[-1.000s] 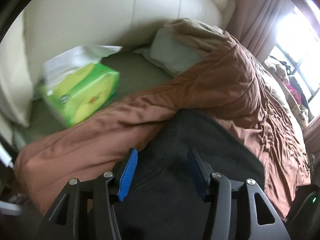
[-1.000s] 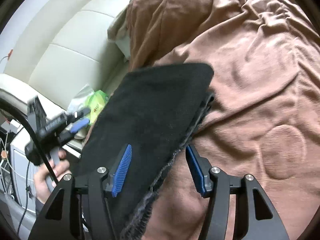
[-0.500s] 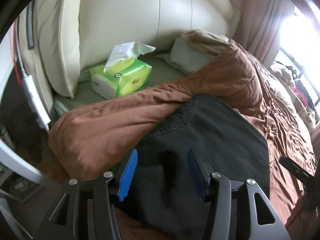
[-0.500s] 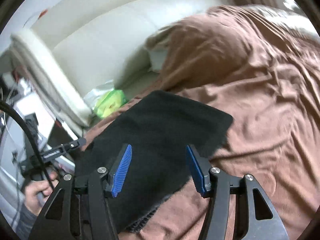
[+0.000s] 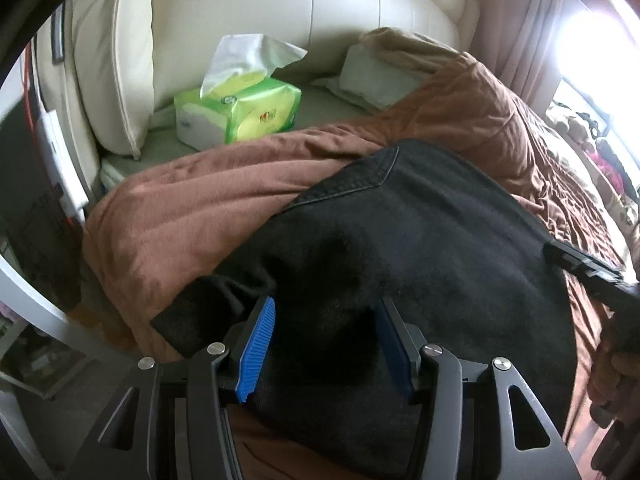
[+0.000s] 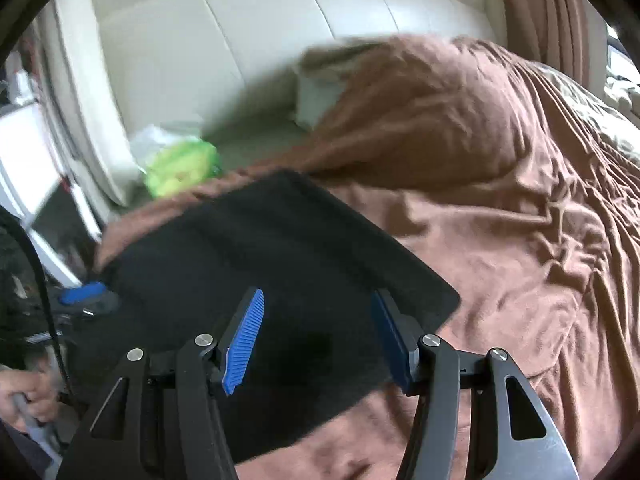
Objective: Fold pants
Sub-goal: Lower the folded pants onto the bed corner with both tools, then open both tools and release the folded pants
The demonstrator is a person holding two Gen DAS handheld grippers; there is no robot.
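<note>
We are holding both tongs, the left gripper (image 5: 324,344) and right gripper (image 6: 316,340), wide apart and empty above the folded black denim pants (image 5: 420,248) lying on the rumpled brown quilt (image 5: 192,208); we should be pressing edges flat, squaring layers.

left claw (image 5: 325,342) agape, right claw (image 6: 320,338) agape

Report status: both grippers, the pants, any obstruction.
Left gripper open, right gripper open. Black pants folded on brown duvet. Tissue pack well clear.
</note>
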